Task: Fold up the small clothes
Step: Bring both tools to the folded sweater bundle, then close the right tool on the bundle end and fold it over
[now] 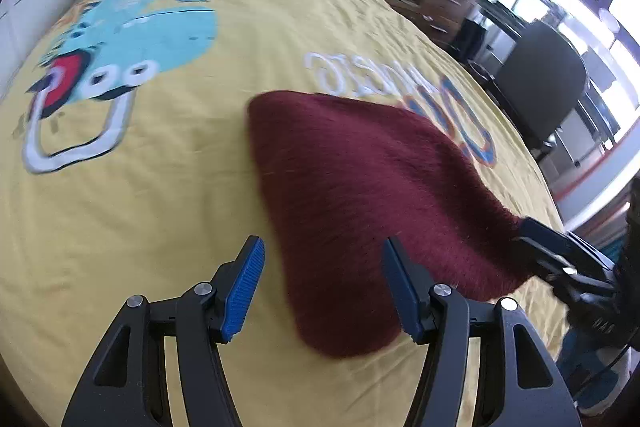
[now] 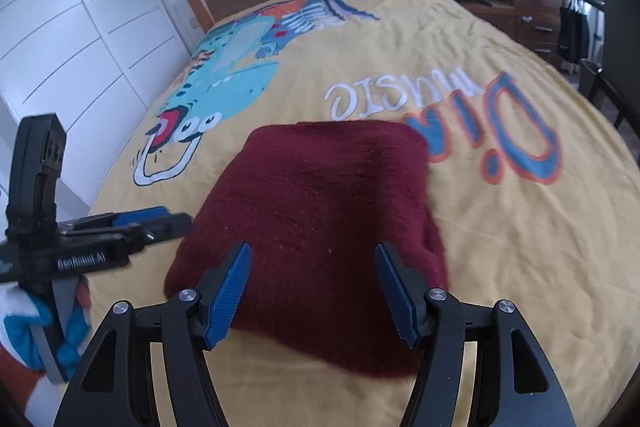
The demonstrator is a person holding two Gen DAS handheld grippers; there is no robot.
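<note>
Maroon garment (image 2: 320, 223) folded on yellow bedspread (image 2: 500, 267); near edge blurred. Left tongs (image 1: 324, 291) and right tongs (image 2: 312, 291) both spread wide, holding nothing; garment's underside hidden.

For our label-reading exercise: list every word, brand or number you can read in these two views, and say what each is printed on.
"GenRobot.AI": white lettering, slightly blurred, on the left gripper body, right wrist view.
"music": white letters, upside down, on the bedspread.
"Dia": blue letters outlined in orange, upside down, on the bedspread; the last letter is partly covered by the maroon garment.
Small white marks on the right gripper body, left wrist view: too blurred to read.
</note>
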